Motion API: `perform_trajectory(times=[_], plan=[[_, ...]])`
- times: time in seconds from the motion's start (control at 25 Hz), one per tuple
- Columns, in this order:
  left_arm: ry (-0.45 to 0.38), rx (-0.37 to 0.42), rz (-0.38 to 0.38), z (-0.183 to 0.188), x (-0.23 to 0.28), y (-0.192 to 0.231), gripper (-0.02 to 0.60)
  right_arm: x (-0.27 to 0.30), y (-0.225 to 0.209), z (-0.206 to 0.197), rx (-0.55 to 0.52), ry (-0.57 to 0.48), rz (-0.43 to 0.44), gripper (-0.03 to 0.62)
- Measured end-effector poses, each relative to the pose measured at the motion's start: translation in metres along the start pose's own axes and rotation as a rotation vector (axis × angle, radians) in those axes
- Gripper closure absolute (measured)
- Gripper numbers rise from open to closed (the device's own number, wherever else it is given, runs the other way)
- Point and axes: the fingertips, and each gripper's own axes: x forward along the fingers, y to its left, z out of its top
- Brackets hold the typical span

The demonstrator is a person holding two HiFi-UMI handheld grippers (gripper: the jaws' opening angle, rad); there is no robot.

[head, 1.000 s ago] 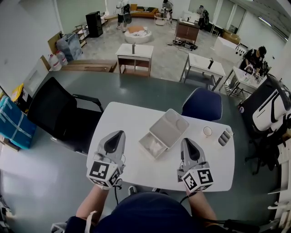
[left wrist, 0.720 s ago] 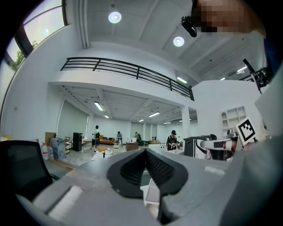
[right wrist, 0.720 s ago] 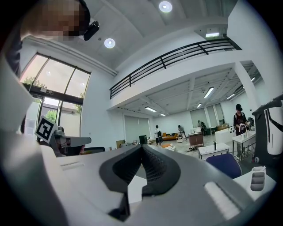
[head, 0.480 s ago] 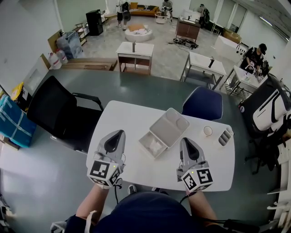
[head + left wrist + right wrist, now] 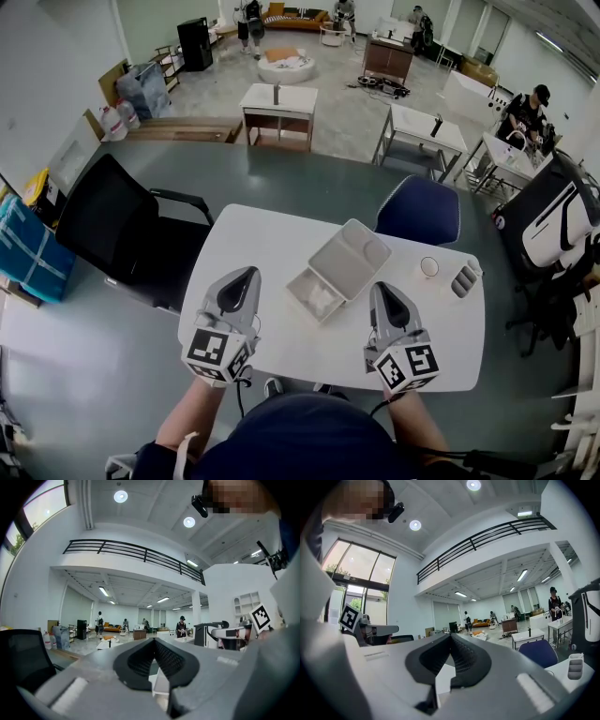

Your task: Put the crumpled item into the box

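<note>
In the head view a white box (image 5: 307, 286) lies open in the middle of the white table (image 5: 253, 239), its lid (image 5: 350, 256) folded back to the far right. A white crumpled item (image 5: 321, 302) lies inside the box's base. My left gripper (image 5: 247, 273) hovers over the table left of the box, and my right gripper (image 5: 382, 287) is to the box's right; both point away from me. In the gripper views the left gripper (image 5: 153, 641) and the right gripper (image 5: 450, 635) have their jaws meeting at the tips, with nothing between them.
A small round white cup (image 5: 429, 267) and a grey ribbed object (image 5: 463, 281) sit at the table's right end. A blue chair (image 5: 419, 213) stands behind the table and a black office chair (image 5: 112, 225) to its left. The near table edge runs just below both grippers.
</note>
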Motion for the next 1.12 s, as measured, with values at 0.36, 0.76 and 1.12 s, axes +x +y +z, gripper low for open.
perform_trajectory(times=[0.36, 0.76, 1.12], plan=[[0.005, 0.004, -0.016, 0.0, 0.001, -0.011, 0.58, -0.007, -0.003, 0.002, -0.01, -0.007, -0.013, 0.592], [0.016, 0.004, -0.023, -0.004, 0.002, -0.014, 0.58, -0.007, -0.004, 0.002, -0.009, -0.01, -0.011, 0.592], [0.025, 0.001, -0.025, -0.011, -0.001, -0.012, 0.58, -0.007, 0.0, -0.005, -0.004, -0.003, -0.01, 0.592]])
